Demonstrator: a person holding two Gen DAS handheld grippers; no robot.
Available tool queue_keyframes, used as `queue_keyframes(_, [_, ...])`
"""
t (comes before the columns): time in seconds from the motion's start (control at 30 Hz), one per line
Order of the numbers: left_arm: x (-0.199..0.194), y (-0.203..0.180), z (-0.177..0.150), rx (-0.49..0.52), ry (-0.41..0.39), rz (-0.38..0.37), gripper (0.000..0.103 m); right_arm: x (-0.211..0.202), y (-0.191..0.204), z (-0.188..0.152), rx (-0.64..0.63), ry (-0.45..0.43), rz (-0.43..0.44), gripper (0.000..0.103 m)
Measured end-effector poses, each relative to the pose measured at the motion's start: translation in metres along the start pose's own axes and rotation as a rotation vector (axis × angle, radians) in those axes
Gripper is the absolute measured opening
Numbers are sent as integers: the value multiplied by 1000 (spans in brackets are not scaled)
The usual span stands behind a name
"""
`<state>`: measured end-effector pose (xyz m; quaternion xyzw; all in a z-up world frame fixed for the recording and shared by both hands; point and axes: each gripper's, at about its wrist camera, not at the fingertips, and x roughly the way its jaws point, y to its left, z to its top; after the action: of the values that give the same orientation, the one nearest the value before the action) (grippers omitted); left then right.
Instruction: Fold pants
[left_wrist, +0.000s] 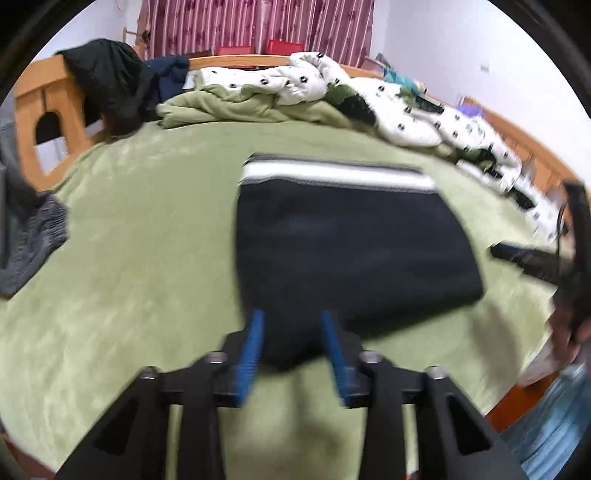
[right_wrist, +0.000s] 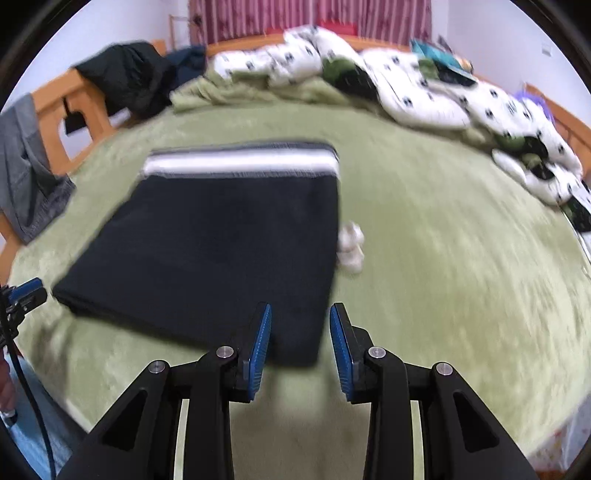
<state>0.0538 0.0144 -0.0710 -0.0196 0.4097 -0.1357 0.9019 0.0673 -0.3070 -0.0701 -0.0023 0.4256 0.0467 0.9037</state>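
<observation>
Two open claws, left claw (left_wrist: 291, 325), right claw (right_wrist: 301, 317), one folded pants (right_wrist: 218, 251)

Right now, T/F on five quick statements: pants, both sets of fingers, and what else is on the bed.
1. The pants lie folded into a compact rectangle on the green blanket. True.
2. The striped waistband is at the edge nearest the cameras. False: it is at the far edge.
3. The right gripper has its fingers apart, with a near corner of the pants showing between them. True.
4. The left gripper is clamped shut with its fingers touching. False: a gap shows between them.
5. A small white wad lies on top of the pants. False: it lies beside them on the blanket.
</observation>
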Motion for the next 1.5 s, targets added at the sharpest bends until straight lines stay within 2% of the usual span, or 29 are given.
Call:
queue_keyframes(0.07, [15, -5, 19, 7, -19, 8, 41, 10, 5, 8, -13, -12, 17, 33])
queue_keyframes(0.13, [37, -7, 20, 8, 16, 16, 41, 24, 9, 8, -27, 13, -1, 34])
queue_keyframes(0.2, [66, -7, -3, -11, 124, 15, 41, 51, 8, -2, -28, 116, -18, 34])
queue_keyframes(0.23, [74, -6, -16, -1, 143, 29, 40, 61, 8, -9, -24, 154, -21, 34])
queue_keyframes(0.3, [65, -20, -24, 91, 112, 82, 42, 69, 9, -23, -37, 182, -25, 33])
queue_keyframes(0.33, [62, -28, -27, 146, 113, 98, 43, 67, 11, -26, -59, 163, -35, 33])
queue_keyframes(0.37, [63, -28, -29, 152, 114, 98, 44, 64, 13, -28, -84, 150, -43, 33])
queue_keyframes(0.43, [66, -26, -27, 121, 121, 98, 45, 62, 11, -27, -82, 151, -37, 33])
queue_keyframes(0.57, [61, -17, -13, 27, 117, 27, 49, 52, -2, -15, 22, 145, 6, 34])
queue_keyframes(0.73, [62, -12, -13, -20, 118, -1, 49, 41, 2, 1, 35, 51, -28, 34])
queue_keyframes(1.03, [62, -10, -13, -35, 114, -8, 49, 58, 5, 20, 91, 70, -30, 34])
queue_keyframes(1.17, [61, -5, -11, -56, 106, -20, 49, 67, 7, 17, 81, 80, -46, 46])
queue_keyframes(1.3, [58, 1, -8, -94, 87, -41, 49, 70, 17, 13, 20, 75, -98, 48])
queue_keyframes(1.5, [60, 4, -9, -128, 68, -37, 49, 70, 10, 14, 88, 91, -72, 54])
